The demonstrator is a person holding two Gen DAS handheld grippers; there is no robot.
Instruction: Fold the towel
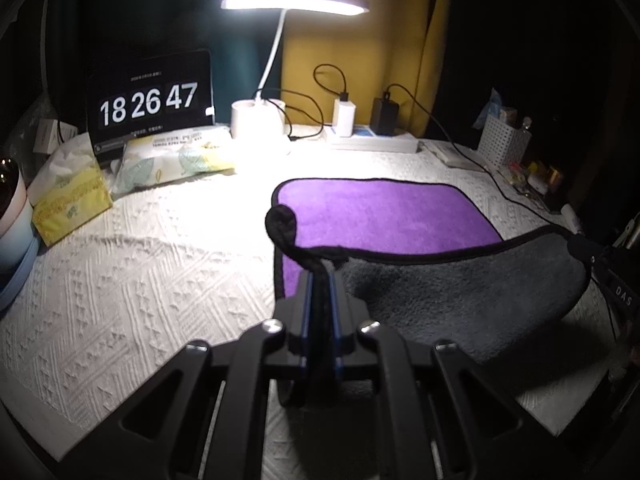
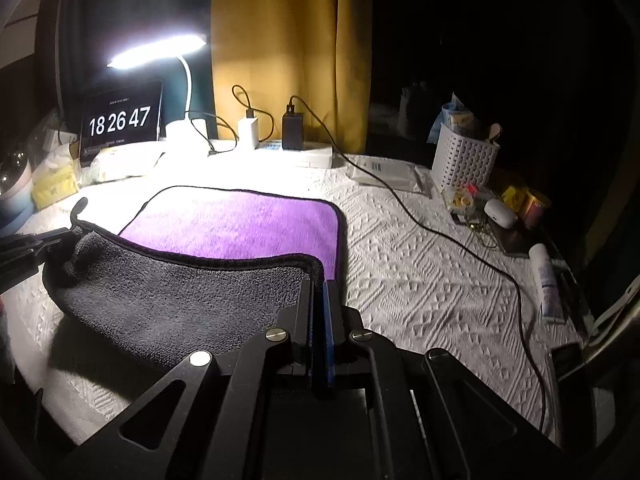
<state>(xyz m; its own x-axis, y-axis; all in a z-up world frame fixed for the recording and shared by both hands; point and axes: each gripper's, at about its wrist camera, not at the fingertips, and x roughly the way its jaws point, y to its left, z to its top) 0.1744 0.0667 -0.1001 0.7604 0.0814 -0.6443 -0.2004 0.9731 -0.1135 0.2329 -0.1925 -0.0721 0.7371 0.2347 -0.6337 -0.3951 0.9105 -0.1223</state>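
Note:
The towel [image 1: 384, 216] is purple on one face and grey on the other, with black edging. It lies on the white textured cloth, its near half lifted and turned over so the grey side [image 1: 460, 292] shows. My left gripper [image 1: 320, 276] is shut on the towel's near left corner, whose black hem sticks up past the fingers. My right gripper [image 2: 319, 284] is shut on the near right corner of the towel [image 2: 240, 228]. The right gripper also shows in the left wrist view [image 1: 588, 248], and the left gripper in the right wrist view [image 2: 60, 236].
A lit desk lamp [image 1: 294, 4], a tablet clock [image 1: 150, 98], tissue packs [image 1: 68, 200] and a power strip with chargers [image 1: 372, 140] line the back. A white basket [image 2: 464, 160], small items and a black cable [image 2: 440, 232] lie to the right.

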